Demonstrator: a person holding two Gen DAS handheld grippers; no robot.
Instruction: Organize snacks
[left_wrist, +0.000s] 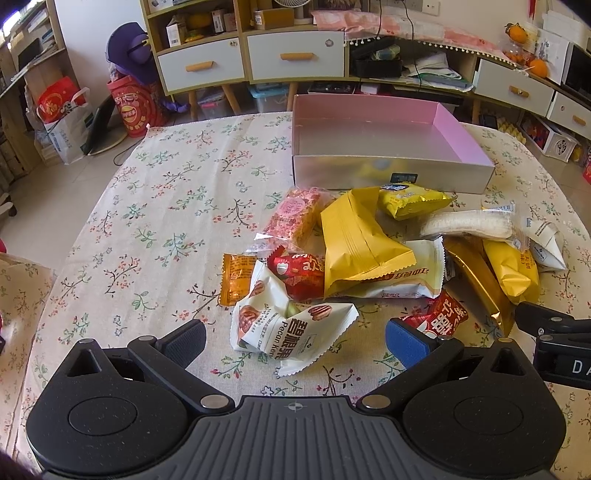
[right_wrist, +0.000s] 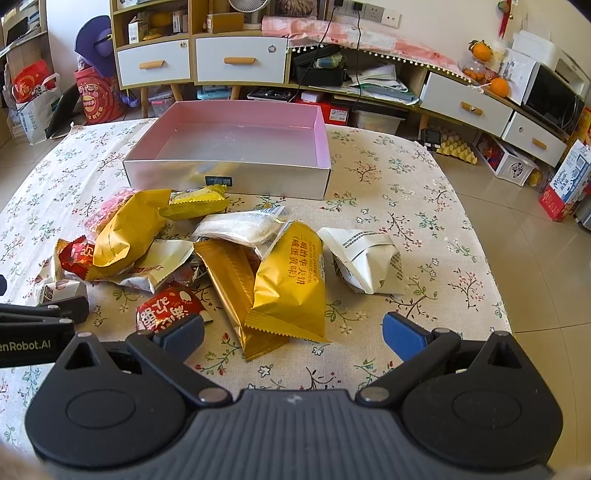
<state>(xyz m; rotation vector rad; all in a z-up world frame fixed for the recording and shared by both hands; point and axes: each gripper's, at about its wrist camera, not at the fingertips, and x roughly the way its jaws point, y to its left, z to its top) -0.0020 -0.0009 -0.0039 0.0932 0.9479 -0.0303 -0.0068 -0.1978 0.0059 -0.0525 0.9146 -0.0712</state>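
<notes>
Your snacks (left_wrist: 369, 251) lie heaped on the counter (left_wrist: 166, 206), just near of the empty pink box (left_wrist: 373, 125). Your left tongs (left_wrist: 295, 341) are spread wide around the white pecan packet (left_wrist: 291, 328); your right tongs (right_wrist: 293, 332) gape around the gold wafer packet (right_wrist: 291, 284), holding nothing.

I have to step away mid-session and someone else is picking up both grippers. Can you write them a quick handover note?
Left gripper: open, holding nothing, aimed at the white pecan kernel packet.
Right gripper: open, holding nothing, in front of the yellow sandwich wafer packet.
Pink-lined box: at the far side of the floral tablecloth, nothing in it.
Done: nothing packed yet.
Left: every snack, including the crumpled white packet lying apart on the right, goes into the box.
</notes>
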